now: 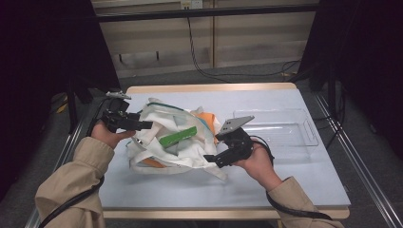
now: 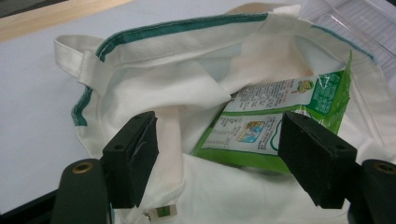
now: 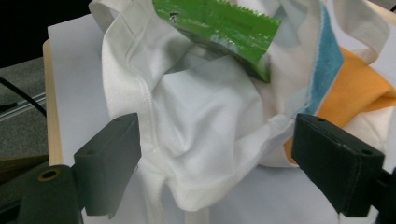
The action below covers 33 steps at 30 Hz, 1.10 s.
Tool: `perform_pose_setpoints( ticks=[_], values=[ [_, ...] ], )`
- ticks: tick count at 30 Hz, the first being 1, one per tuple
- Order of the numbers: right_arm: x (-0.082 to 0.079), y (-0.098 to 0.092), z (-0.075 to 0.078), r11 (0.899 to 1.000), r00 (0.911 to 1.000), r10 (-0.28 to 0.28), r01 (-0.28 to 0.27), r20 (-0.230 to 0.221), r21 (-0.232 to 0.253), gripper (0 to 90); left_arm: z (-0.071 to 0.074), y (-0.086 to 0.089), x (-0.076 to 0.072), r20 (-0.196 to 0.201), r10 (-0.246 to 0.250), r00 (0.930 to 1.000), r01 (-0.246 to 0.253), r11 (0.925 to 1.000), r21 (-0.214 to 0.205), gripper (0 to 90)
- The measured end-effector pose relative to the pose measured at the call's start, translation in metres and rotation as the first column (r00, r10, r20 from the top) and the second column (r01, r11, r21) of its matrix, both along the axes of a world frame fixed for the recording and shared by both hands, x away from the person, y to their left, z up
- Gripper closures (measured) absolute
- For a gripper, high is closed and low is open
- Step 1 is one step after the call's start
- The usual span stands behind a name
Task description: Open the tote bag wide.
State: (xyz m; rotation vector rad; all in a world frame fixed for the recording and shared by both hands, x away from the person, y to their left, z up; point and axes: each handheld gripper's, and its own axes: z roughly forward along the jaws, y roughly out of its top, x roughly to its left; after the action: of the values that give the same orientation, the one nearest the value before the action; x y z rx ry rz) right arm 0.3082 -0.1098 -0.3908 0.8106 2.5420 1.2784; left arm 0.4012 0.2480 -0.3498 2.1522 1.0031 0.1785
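Tote bag (image 1: 176, 145) of white canvas lies crumpled mid-table in the high view, a green snack packet (image 1: 177, 137) poking from its mouth, probably bound for the clear plastic tray (image 1: 285, 127) to its right. Left gripper (image 1: 145, 125) and right gripper (image 1: 209, 159) flank it.

Left gripper view: jaws apart, clamping nothing, aimed into the mouth at the packet (image 2: 285, 116).

Right gripper view: jaws wide apart over loose fabric (image 3: 201, 140), gripping nothing.

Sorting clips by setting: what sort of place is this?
Probably a lab recording station: a table on a metal frame, black curtains at the sides, and cables across the floor.
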Motion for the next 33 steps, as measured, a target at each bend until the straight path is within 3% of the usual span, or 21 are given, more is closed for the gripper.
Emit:
perform_pose_setpoints(
  ticks=[10, 16, 17, 23, 33],
  values=[
    [0.013, 0.000, 0.008, 1.000, 0.9999, -0.015, 0.015, 0.001, -0.004, 15.8, -0.003, -0.001, -0.008, 0.010, -0.015, 0.9998, 0.015, 0.9999, 0.002, 28.3],
    [0.020, -0.002, 0.009, 0.998, 0.9984, -0.056, 0.056, 0.013, 0.004, 18.9, -0.007, -0.001, -0.013, 0.002, -0.019, 0.9998, 0.019, 0.9998, -0.006, 28.9],
    [0.022, -0.002, 0.009, 0.998, 0.9981, -0.061, 0.061, 0.014, 0.004, 19.3, -0.007, -0.001, -0.014, 0.004, -0.030, 0.9995, 0.030, 0.9995, 0.010, 29.0],
    [0.030, 0.000, 0.006, 0.998, 0.9979, -0.064, 0.064, 0.006, -0.027, 20.1, -0.010, -0.002, -0.021, 0.011, -0.058, 0.9982, 0.058, 0.9982, 0.017, 31.0],
    [0.036, 0.005, 0.007, 0.998, 0.9987, -0.050, 0.050, 0.012, -0.046, 26.0, -0.012, 0.001, -0.031, 0.030, -0.034, 0.9990, 0.034, 0.9994, 0.009, 39.6]
  ],
)
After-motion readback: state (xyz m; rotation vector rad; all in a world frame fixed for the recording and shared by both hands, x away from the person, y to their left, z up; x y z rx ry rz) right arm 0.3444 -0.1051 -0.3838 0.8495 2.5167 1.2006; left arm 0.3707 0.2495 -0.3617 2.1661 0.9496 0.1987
